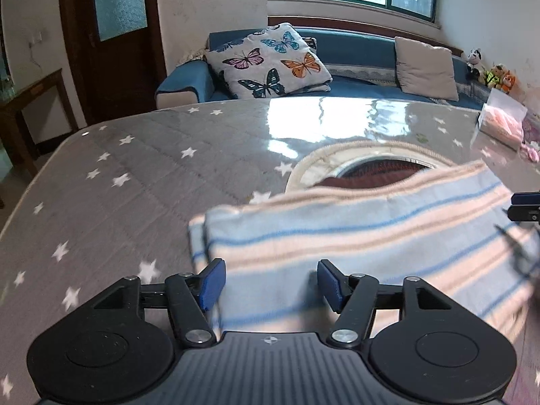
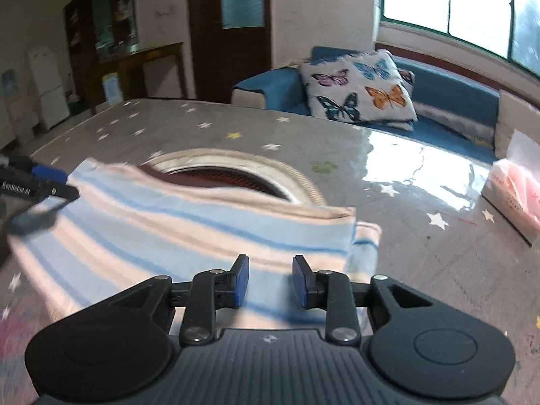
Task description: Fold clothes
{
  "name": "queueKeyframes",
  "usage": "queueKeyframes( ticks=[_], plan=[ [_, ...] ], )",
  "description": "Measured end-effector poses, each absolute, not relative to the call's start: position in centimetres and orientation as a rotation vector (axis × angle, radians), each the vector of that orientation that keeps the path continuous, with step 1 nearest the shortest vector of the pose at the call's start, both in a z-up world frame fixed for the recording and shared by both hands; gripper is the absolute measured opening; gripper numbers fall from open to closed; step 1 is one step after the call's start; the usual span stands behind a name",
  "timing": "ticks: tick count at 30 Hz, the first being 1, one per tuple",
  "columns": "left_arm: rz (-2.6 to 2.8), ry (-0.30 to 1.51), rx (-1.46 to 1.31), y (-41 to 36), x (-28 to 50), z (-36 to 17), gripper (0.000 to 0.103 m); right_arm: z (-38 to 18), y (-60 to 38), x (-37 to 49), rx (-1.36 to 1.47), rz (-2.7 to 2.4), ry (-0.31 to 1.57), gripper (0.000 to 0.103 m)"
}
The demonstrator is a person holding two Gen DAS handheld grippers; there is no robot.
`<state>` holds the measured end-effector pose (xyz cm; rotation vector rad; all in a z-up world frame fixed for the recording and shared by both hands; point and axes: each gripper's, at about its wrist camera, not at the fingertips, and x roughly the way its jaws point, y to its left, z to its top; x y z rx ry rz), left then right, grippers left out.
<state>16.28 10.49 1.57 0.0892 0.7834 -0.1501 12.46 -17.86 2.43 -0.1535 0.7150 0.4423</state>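
Your left gripper (image 1: 271, 281) spread above the folded striped cloth (image 1: 354, 236), your right gripper (image 2: 271, 278) parted narrowly over its other end, pinching nothing, cloth lying on the star-patterned table (image 1: 135, 168).

Both wrist cameras look steeply down, close over the same striped cloth (image 1: 337, 236).

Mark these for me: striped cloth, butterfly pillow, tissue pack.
striped cloth (image 1: 337, 236), left wrist view, middle of the folded top layer
butterfly pillow (image 2: 361, 87), right wrist view, centre of its printed face
tissue pack (image 2: 513, 189), right wrist view, its pink side
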Motion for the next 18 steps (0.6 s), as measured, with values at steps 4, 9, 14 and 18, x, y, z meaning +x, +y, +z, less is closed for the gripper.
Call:
queueKeyframes(
  ticks=[4,9,14,18],
  plan=[
    [-0.139,0.78,0.093,10.8,13.6,1.3,0.066,2.6,-17.3,9.5,-0.169,0.498,0.717,0.028],
    [-0.104,0.787,0.093,11.3,11.3,0.6,0.067,2.0,-17.4,6.2,-0.226,0.493,0.714,0.028],
    [-0.063,0.788,0.064,12.5,10.2,0.3,0.068,0.8,-19.6,4.7,-0.191,0.427,0.757,0.028],
    [-0.044,0.792,0.058,13.0,9.7,0.5,0.069,1.0,-21.4,4.0,-0.142,0.403,0.767,0.028]
  ],
)
